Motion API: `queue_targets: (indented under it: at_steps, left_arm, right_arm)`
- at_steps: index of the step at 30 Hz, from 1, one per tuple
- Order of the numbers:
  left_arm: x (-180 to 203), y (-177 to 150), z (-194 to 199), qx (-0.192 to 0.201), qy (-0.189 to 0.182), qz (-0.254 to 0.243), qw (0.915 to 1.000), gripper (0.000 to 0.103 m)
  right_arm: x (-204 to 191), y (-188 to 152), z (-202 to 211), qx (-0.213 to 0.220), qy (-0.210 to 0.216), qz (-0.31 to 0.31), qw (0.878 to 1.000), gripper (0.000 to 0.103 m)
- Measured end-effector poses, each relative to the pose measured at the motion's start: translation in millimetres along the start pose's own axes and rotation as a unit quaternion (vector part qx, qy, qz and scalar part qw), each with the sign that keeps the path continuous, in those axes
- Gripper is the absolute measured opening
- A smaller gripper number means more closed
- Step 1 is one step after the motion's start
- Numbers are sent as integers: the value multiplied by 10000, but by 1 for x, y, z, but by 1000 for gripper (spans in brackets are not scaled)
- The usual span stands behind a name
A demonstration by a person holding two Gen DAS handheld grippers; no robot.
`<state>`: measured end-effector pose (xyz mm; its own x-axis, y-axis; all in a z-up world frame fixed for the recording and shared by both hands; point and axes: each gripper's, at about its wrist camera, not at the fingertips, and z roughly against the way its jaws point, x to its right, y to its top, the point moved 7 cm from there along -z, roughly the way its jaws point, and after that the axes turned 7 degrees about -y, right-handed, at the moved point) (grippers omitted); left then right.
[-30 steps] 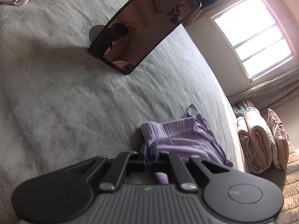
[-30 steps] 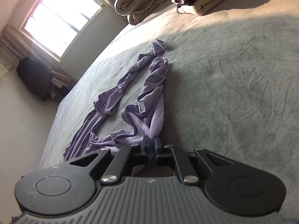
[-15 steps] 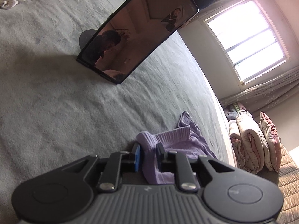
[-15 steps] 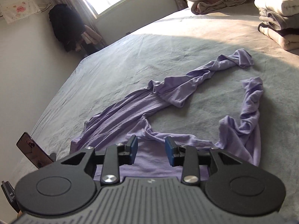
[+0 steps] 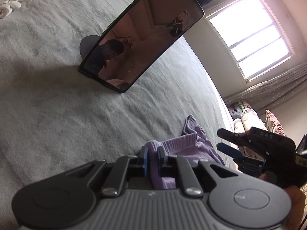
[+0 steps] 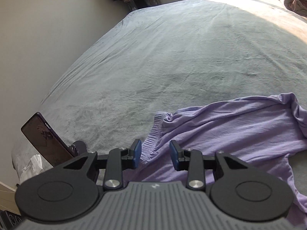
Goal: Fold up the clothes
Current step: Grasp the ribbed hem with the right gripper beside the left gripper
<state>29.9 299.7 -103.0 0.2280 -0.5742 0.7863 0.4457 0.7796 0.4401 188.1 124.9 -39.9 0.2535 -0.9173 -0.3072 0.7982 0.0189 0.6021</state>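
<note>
Already your left claw [image 5: 151,156] was clamped on the ribbed waistband of the soft lilac knit garment [image 6: 239,128] on the grey bed [image 6: 172,57], while your right claw [image 6: 155,154] hovered beside it, apart and empty, just above that waistband's hem, the cloth trailing rightward.

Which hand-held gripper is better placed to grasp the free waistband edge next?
Right: the right hand-held gripper is open over the purple trousers waistband, while the left hand-held gripper already pinches cloth.
</note>
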Motion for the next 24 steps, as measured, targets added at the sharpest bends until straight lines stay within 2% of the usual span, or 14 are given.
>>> queue_targets:
  at_steps: [6,11,15,16,18,20,24]
  left_arm:
    - [6,-4,1,-119,19,-340,9993,9]
    - [8,-6,0,-241,13,-479,9986,8]
    - [12,-10,-1,-311,77,-705,9970,7]
    - [14,-10,-1,-310,79,-765,9966,7]
    - [17,-11,-1,-306,74,-865,9958,7]
    - [20,-11,0,-303,41,-892,9955,7]
    - [22,-10,3,-260,62,-929,9953,6]
  right_arm:
    - [-26,10,-44,-310,-286,127,9990,37]
    - [-35,11,-74,-478,-1067,585,9914,37]
    - [-33,5,-85,-551,-1503,888,9831,36]
    - [-32,4,-86,-540,-1596,938,9812,30]
    - [-30,4,-86,-523,-1637,990,9801,27]
    - [-29,5,-84,-484,-1715,1050,9784,18]
    - [-28,10,-77,-318,-1594,931,9823,12]
